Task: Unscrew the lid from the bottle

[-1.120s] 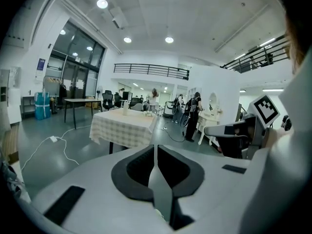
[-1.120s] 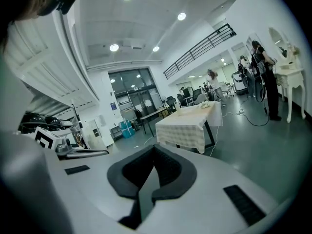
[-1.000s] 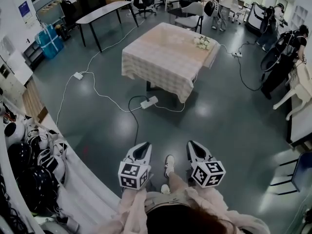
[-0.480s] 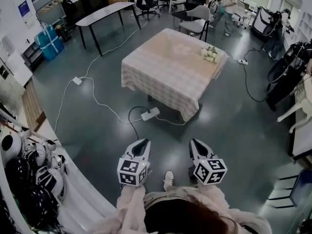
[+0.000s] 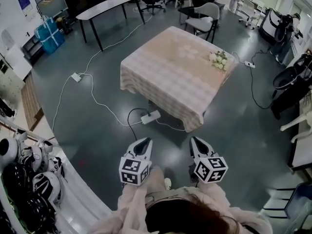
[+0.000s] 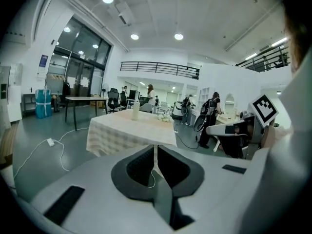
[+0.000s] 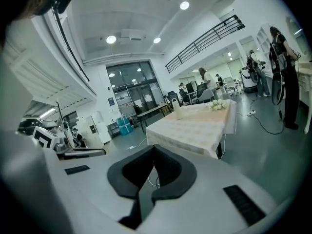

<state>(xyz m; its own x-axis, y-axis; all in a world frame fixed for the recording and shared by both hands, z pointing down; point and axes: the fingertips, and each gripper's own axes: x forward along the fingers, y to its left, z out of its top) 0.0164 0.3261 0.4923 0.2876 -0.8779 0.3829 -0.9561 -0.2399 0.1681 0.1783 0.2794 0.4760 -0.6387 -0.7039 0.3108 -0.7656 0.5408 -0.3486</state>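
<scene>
1. The left gripper has its two jaws pressed together, with nothing between them.
2. The right gripper is also closed tight and holds nothing.
3. In the head view the two grippers sit side by side close to the person's body. They are low over the grey floor, with their tips pointing toward the far side of the room.
4. The bottle is white and stands upright on a table ahead. It is well apart from both grippers, and its lid appears to be in place.
5. The table stands alone in the middle of the floor, covered by a pale checked cloth that hangs down its sides.
6. A bunch of white flowers lies on the table toward its far right corner, to the right of the bottle.
7. A white power strip lies on the floor just beside the near edge of the table. A white cable runs off from it to the left.
8. At the near left, a row of helmets rests along a curved white ledge.
9. At the far left there is a long dark desk, with a blue bin to its left.
10. A grey chair stands beyond the covered table, to the far right.
</scene>
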